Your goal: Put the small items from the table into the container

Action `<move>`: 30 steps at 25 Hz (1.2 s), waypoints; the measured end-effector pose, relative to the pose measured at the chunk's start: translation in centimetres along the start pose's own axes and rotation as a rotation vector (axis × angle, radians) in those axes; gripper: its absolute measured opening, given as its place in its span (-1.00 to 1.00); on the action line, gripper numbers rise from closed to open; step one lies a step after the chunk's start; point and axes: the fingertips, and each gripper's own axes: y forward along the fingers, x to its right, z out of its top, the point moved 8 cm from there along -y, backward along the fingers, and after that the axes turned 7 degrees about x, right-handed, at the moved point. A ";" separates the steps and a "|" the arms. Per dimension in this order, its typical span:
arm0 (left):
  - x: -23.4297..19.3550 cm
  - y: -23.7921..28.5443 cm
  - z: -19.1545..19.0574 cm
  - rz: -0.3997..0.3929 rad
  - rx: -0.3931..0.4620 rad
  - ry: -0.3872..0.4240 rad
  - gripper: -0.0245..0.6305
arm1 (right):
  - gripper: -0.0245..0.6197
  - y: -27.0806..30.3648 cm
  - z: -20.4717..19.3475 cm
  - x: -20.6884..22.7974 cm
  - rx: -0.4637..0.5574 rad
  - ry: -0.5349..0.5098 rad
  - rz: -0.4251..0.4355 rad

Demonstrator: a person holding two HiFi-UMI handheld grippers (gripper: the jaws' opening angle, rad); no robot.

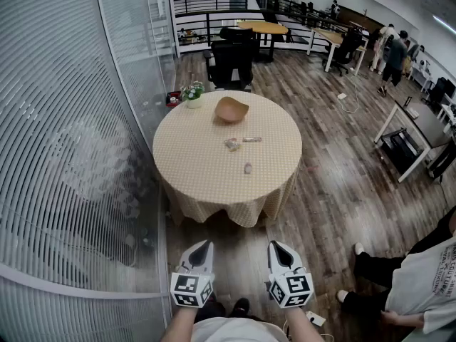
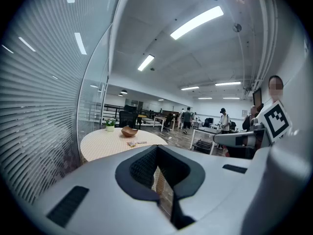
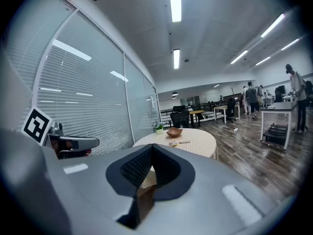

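fingers [image 1: 200, 255] of the left gripper [image 1: 206, 245] and right gripper [image 1: 274, 246] are clenched together, empty, well short of the round table [image 1: 178, 184]; small items [image 1: 232, 144] lie straight ahead mid-table, about midway between both grippers, the wooden bowl [image 1: 231, 110] just beyond them

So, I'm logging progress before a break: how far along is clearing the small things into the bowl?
Nothing done yet: the bowl looks empty. Nothing in hand: left tongs and right tongs are shut, empty, short of the table. Left to do: the crumpled piece, thin piece and small grey piece all lie on it.
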 end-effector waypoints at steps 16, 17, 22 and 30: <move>0.7 -0.4 0.9 0.006 0.007 -0.002 -0.91 | -0.92 -0.5 1.0 -0.5 0.050 0.035 0.048; 0.9 -0.4 0.9 0.008 0.009 0.000 -0.91 | -0.92 -0.6 1.0 -0.4 0.053 0.025 0.050; 1.5 -0.5 1.1 0.019 0.012 0.007 -0.91 | -0.92 -0.8 0.5 -0.1 0.034 0.008 0.068; -0.1 2.0 1.3 0.022 0.007 0.006 -0.91 | -0.92 2.4 0.5 0.2 0.022 -0.007 0.084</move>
